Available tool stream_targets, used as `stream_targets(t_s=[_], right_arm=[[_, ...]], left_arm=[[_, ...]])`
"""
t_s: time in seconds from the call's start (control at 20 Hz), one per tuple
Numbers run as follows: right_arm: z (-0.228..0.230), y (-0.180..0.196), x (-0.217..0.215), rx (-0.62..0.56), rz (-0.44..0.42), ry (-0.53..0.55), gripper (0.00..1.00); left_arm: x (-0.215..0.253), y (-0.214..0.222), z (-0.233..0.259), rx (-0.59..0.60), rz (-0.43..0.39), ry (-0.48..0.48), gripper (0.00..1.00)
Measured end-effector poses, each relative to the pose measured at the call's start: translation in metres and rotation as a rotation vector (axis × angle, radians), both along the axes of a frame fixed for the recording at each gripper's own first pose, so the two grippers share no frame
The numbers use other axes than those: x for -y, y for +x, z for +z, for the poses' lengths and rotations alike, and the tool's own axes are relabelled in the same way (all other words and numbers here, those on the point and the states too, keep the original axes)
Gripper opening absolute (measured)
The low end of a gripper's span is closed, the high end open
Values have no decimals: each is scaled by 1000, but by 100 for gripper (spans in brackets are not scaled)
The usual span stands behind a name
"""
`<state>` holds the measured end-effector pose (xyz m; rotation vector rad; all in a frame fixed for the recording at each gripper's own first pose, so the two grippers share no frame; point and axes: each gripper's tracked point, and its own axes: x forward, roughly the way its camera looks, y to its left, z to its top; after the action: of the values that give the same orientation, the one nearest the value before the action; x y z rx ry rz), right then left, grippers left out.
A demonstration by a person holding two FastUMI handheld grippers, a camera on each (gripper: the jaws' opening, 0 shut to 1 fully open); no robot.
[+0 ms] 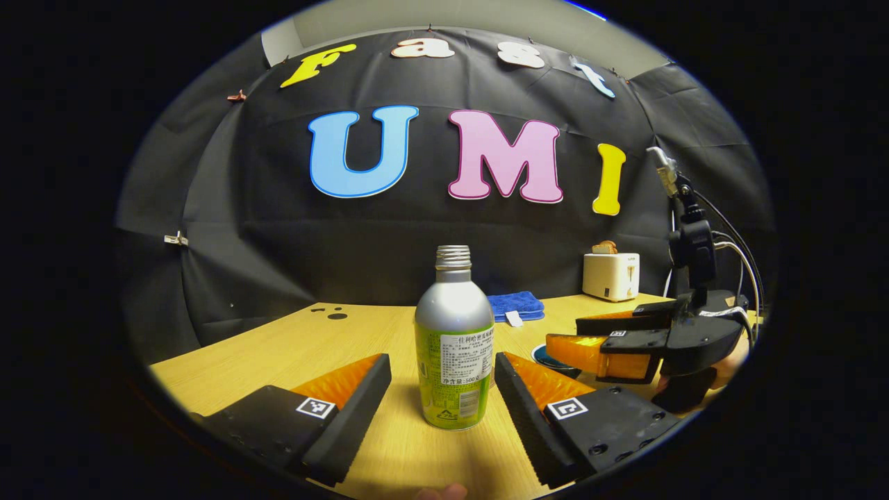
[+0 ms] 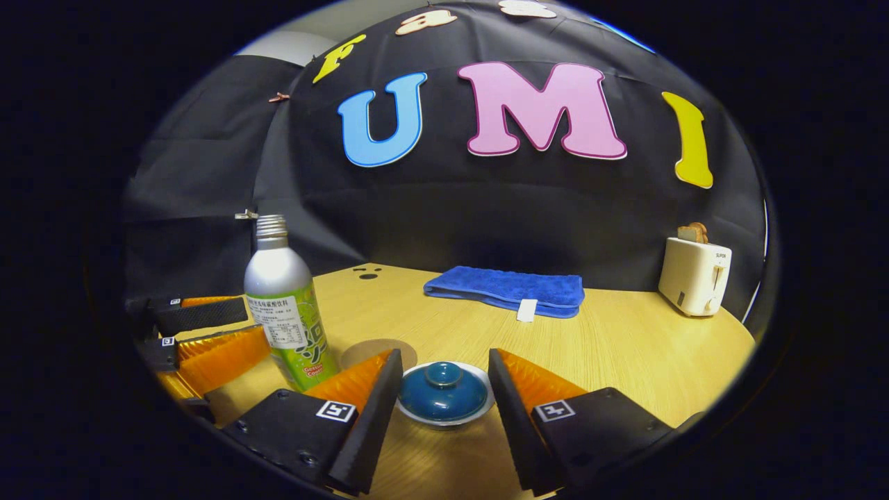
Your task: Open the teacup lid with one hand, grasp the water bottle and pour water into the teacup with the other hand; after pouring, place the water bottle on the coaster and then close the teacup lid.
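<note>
Left gripper (image 1: 442, 378): jaws wide apart, flanking the bottle (image 1: 454, 347) without touching it. Right gripper (image 2: 444, 389): jaws wide apart either side of the lid (image 2: 443, 391) on the teacup, no contact. Coaster (image 2: 378, 351) just behind, on the desk (image 2: 625, 340). Risk: the uncapped, upright bottle tips and spills if one finger strikes it first.

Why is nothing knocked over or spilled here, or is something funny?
Nothing is spilled or tipped. The water bottle stands upright with no cap on, the teacup lid sits straight on its cup, and the blue towel lies folded on the table.
</note>
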<state>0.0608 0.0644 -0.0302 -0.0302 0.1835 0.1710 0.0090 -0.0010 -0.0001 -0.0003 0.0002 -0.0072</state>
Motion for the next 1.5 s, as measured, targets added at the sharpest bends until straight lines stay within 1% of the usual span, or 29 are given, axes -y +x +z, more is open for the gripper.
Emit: stream_targets(t_s=[0.05, 0.15, 0.2, 0.25, 0.3, 0.35, 0.4, 0.45, 0.5, 0.55, 0.75, 0.95, 1.25, 1.5], right_arm=[[-1, 1, 0, -9, -2, -1, 73], [-6, 4, 0, -31, -2, -2, 70], [-6, 3, 1, -36, -3, -1, 60], [-9, 4, -2, -39, 5, -1, 57], [-7, 3, -2, -39, 3, -5, 56], [-7, 3, -4, -38, 8, -9, 52], [-3, 0, -4, -37, 5, -12, 52], [-6, 4, -3, -33, 3, -20, 42], [-6, 3, -2, -30, -2, -23, 39], [-6, 3, -2, -28, -6, -25, 31], [2, 0, 2, 16, -31, 27, 30], [11, -8, 4, 74, -45, 19, 30], [19, -38, 17, 120, -64, 39, 30], [27, -63, 42, 173, -92, 41, 30]], left_arm=[[0, 0, 0, 0, 0, 0, 95], [0, -1, -1, 0, 0, 0, 95], [0, -1, 0, 0, 0, 0, 95], [0, -1, 0, 0, 0, 0, 95], [1, -1, 0, 0, 0, -1, 95], [0, -1, 1, -1, 0, -1, 95], [0, 0, 0, 0, 0, -1, 95], [0, -1, 0, 0, 0, -1, 95], [0, 0, 0, -1, 0, -1, 95], [0, -1, -1, 0, -1, -1, 95], [0, -1, 0, -1, -1, 0, 95], [1, 0, -1, -1, -1, 0, 95], [3, 6, 0, 0, -18, 0, 95], [9, 27, -1, 1, -34, 3, 95]])
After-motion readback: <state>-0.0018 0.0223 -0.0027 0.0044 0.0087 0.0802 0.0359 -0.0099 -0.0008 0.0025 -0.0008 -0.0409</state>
